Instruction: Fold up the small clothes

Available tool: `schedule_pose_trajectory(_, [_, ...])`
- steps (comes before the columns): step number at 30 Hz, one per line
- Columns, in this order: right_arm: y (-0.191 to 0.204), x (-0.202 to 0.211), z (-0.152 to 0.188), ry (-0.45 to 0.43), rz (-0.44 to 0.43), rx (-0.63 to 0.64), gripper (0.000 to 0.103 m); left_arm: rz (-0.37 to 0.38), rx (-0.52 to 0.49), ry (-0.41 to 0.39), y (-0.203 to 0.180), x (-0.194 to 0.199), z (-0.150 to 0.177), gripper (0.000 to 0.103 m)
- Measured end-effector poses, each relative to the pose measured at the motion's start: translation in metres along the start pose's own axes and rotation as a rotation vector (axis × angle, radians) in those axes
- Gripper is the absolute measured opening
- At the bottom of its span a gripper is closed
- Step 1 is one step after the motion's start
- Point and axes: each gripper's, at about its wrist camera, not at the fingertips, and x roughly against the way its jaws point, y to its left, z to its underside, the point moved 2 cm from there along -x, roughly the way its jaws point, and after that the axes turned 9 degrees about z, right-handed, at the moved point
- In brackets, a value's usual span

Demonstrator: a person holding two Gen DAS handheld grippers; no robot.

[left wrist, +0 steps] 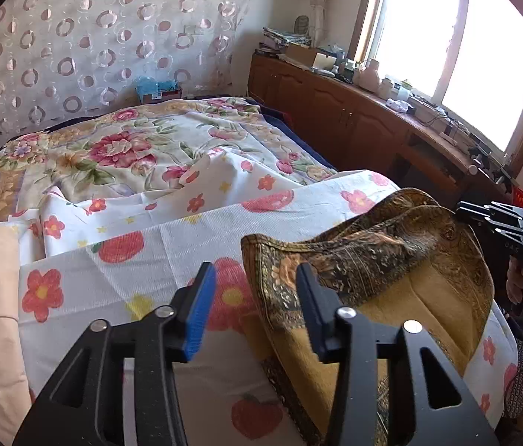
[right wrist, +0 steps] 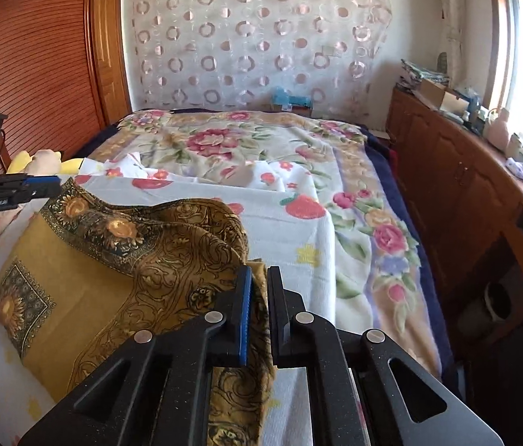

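Mid-fold on mustard-yellow square scarf with dark sunflower-and-scroll border [right wrist: 87, 297], lying on white fruit-and-flower printed sheet [right wrist: 298, 245] over the bed.

Far edge of scarf already lifted and rolled toward the near side; bunched ridge runs across centre of right-wrist view, flat yellow field at lower left. Right claw [right wrist: 259, 312] narrow, blue pad and black pad pinching a hanging fold of the scarf at lower centre. Left claw [left wrist: 254, 304] wide, nothing between the pads; right-hand finger just beside or brushing the scarf's dark border corner, contact not certain; empty at left edge of right-wrist view too. Judged next: close left claw on that free corner, then carry both corners together so edges meet; uneven pull likely to skew the fold. Slippery-looking fabric, may slide.
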Motion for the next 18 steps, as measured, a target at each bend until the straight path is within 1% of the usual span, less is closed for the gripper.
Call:
schedule_pose_trajectory(1, [0.000,0.006,0.001,-0.004,0.020,0.001,0.021,0.002,-0.001,0.000,-0.001,0.004,0.004,0.073])
schedule_pose_trajectory(2, [0.001,0.012,0.002,-0.009,0.030,0.002,0.030,0.004,-0.001,0.003,-0.003,0.006,0.006,0.081])
schedule_pose_trajectory(3, [0.001,0.018,0.004,-0.011,0.030,-0.007,0.040,0.008,0.000,0.011,-0.004,0.007,0.010,0.081])
schedule_pose_trajectory(5, [0.012,0.027,0.017,0.007,0.018,-0.024,0.050,0.011,0.014,0.044,-0.004,0.004,0.018,0.082])
schedule_pose_trajectory(7, [0.022,0.027,0.027,0.039,0.012,-0.017,0.054,0.013,0.025,0.068,-0.004,0.000,0.025,0.082])
schedule_pose_trajectory(9, [0.028,0.026,0.035,0.065,0.026,-0.005,0.059,0.012,0.028,0.089,-0.003,-0.007,0.030,0.081])
schedule_pose_trajectory(10, [0.029,0.024,0.037,0.075,0.026,-0.008,0.060,0.010,0.031,0.096,-0.002,-0.008,0.033,0.081])
schedule_pose_trajectory(14, [0.030,0.013,0.041,0.128,0.041,-0.045,0.069,0.029,0.039,0.114,-0.005,-0.012,0.039,0.081])
schedule_pose_trajectory(18, [0.030,0.006,0.036,0.152,0.019,-0.073,0.071,0.043,0.051,0.132,-0.007,-0.014,0.043,0.081])
